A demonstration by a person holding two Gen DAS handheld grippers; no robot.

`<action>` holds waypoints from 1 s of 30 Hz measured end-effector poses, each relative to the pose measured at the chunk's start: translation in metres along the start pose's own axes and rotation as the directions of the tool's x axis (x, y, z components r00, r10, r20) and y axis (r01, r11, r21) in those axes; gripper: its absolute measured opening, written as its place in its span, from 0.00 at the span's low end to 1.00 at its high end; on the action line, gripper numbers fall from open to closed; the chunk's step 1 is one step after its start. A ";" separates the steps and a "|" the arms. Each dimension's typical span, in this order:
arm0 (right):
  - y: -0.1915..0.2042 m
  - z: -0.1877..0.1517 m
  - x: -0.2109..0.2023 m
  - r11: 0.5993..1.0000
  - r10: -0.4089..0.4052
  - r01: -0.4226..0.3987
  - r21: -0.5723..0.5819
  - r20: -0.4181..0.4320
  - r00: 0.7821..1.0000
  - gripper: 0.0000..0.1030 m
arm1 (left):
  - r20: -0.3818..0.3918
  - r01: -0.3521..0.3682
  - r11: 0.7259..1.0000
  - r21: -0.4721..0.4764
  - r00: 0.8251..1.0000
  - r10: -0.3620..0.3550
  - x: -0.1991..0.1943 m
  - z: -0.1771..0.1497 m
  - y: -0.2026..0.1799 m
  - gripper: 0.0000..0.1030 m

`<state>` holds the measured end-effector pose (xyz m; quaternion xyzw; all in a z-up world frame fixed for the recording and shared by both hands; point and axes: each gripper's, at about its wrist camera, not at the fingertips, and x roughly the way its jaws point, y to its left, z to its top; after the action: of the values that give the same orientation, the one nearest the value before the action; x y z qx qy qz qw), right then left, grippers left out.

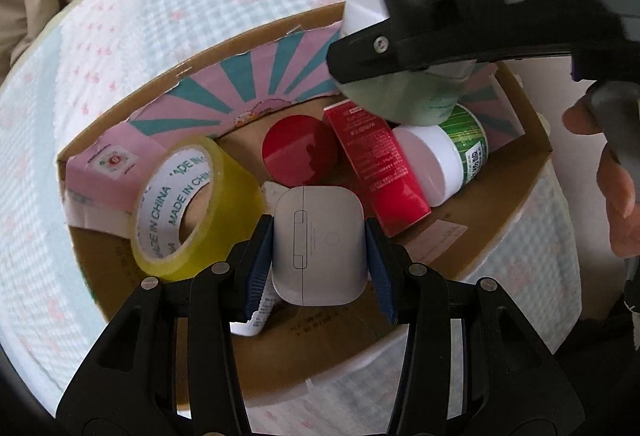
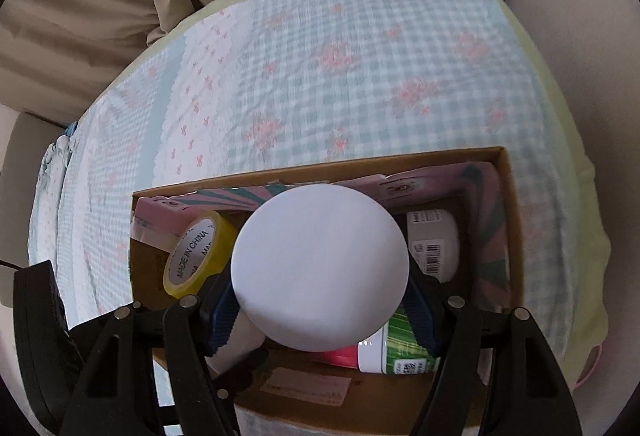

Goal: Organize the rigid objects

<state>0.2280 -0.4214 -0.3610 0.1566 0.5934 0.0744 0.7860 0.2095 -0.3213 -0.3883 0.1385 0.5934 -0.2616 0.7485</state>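
An open cardboard box (image 1: pixel 516 232) sits on a checked blanket and shows in the right wrist view too (image 2: pixel 514 236). My left gripper (image 1: pixel 320 252) is shut on a white rounded case (image 1: pixel 318 244), held over the box. My right gripper (image 2: pixel 320 310) is shut on a pale green bottle with a white cap (image 2: pixel 320 268); the left wrist view shows that bottle (image 1: pixel 404 95) over the box's far right. Inside lie a yellow tape roll (image 1: pixel 188 203), a red round lid (image 1: pixel 298 151), a red carton (image 1: pixel 376 167) and a green-labelled white jar (image 1: pixel 444 155).
The checked blanket with pink flowers (image 2: pixel 340 75) covers the surface around the box. Pink and teal striped card (image 1: pixel 248 91) lines the box's far wall. A paper slip (image 1: pixel 260 312) lies under the case. Beige cushions (image 2: pixel 100 23) lie beyond.
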 end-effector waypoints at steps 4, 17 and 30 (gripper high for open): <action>-0.001 0.003 0.008 1.000 0.016 -0.016 0.006 -0.016 1.000 0.65 | -0.008 0.007 1.000 0.030 1.000 -0.007 0.004 0.003 -0.001 0.40; -0.019 0.003 -0.012 0.991 -0.082 0.082 0.104 -0.002 0.997 1.00 | 0.024 0.004 1.000 -0.009 1.000 -0.003 -0.023 -0.005 0.003 1.00; -0.004 -0.014 -0.053 0.988 -0.081 0.073 0.135 0.055 0.995 1.00 | 0.098 0.007 0.999 -0.043 0.995 -0.003 -0.066 -0.017 0.016 1.00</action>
<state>0.1995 -0.4392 -0.3178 0.1878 0.5784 -0.0006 0.7938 0.1941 -0.2839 -0.3312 0.1078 0.5618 -0.2569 0.7789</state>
